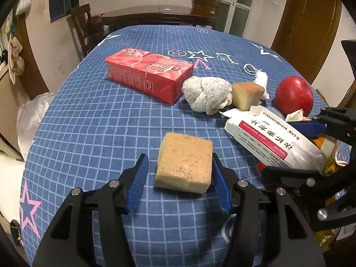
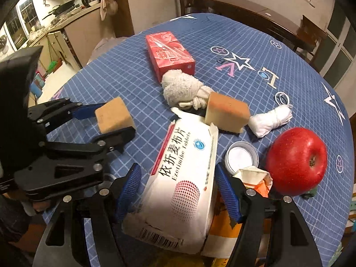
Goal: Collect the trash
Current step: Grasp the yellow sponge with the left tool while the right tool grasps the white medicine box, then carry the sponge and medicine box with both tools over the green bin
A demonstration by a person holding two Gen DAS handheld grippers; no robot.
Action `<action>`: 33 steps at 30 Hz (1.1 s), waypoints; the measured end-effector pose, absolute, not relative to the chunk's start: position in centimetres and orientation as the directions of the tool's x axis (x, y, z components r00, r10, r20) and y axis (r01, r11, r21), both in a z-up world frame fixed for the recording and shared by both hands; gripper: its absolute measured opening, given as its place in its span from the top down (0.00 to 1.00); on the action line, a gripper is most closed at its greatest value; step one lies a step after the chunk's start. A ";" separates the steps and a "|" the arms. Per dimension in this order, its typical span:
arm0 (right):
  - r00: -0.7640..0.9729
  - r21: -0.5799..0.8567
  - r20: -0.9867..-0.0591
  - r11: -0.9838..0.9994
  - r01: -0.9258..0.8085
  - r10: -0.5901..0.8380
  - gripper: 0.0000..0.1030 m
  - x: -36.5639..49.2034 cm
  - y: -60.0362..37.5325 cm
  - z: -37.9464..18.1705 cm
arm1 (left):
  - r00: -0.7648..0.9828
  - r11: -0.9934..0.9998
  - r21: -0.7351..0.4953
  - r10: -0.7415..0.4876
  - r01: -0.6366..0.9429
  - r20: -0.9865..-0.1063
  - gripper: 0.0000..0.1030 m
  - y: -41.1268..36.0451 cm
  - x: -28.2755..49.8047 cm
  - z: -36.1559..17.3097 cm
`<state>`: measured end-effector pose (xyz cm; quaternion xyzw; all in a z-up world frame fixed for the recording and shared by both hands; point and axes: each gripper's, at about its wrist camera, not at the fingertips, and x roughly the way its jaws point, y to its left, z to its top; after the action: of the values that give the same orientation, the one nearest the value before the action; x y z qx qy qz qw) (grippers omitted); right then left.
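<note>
Blue checked cloth covers the tabletop point(image 1: 89, 115); the left hand-held gripper point(image 1: 180, 173) straddles a tan sponge point(image 1: 184, 162) near the near edge, one pad touching, the other apart, so it is not clamped; the right hand-held gripper point(image 2: 178, 184) brackets a white tablet box point(image 2: 180, 178) by the near right edge, its pads not visibly pressing it; a red carton point(image 1: 146, 73) lies mid-tabletop

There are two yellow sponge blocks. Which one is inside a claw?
The sponge block nearest the camera, between the left claw's fingers. The other sponge sits free beside the crumpled white cloth.
</note>
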<state>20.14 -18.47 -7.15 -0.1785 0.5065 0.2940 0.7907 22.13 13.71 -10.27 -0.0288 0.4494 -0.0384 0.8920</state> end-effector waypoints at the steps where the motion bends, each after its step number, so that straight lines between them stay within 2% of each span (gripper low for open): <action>1: 0.322 0.012 -0.903 0.766 -0.643 0.285 0.47 20.1 -18.5 -7.1 | 0.594 0.995 -0.087 -0.095 0.043 -0.799 0.48 13.8 22.0 -10.3; 4: 0.344 0.018 -0.889 0.773 -0.634 0.303 0.50 19.8 -18.9 -6.7 | 0.599 0.995 -0.094 -0.097 0.036 -0.795 0.57 14.0 21.8 -10.2; 8: 0.399 0.016 -0.853 0.781 -0.624 0.337 0.51 18.6 -19.5 -5.6 | 0.608 0.991 -0.128 -0.121 0.033 -0.785 0.59 14.3 21.5 -10.0; 14: 0.556 -0.010 -0.738 0.818 -0.576 0.382 0.51 15.3 -21.4 -2.6 | 0.678 0.992 -0.125 -0.100 0.012 -0.729 0.60 14.2 20.0 -8.5; 20: 0.740 -0.087 -0.587 0.884 -0.460 0.328 0.51 11.0 -24.8 0.2 | 0.768 0.995 -0.095 -0.071 0.014 -0.636 0.60 11.9 16.8 -5.4; 27: 0.880 -0.154 -0.420 0.938 -0.310 0.222 0.50 6.0 -28.9 2.1 | 0.858 0.997 -0.060 -0.064 0.038 -0.509 0.60 7.8 13.0 -1.9; 33: 0.914 -0.150 -0.360 0.955 -0.256 0.188 0.49 2.9 -31.3 2.8 | 0.888 0.995 -0.031 -0.096 0.092 -0.450 0.60 4.1 11.6 -0.4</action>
<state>2.95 -31.35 2.77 -0.0973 0.1737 0.1140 0.9733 11.60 4.09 -0.43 -0.0046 0.2320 -0.0484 0.9715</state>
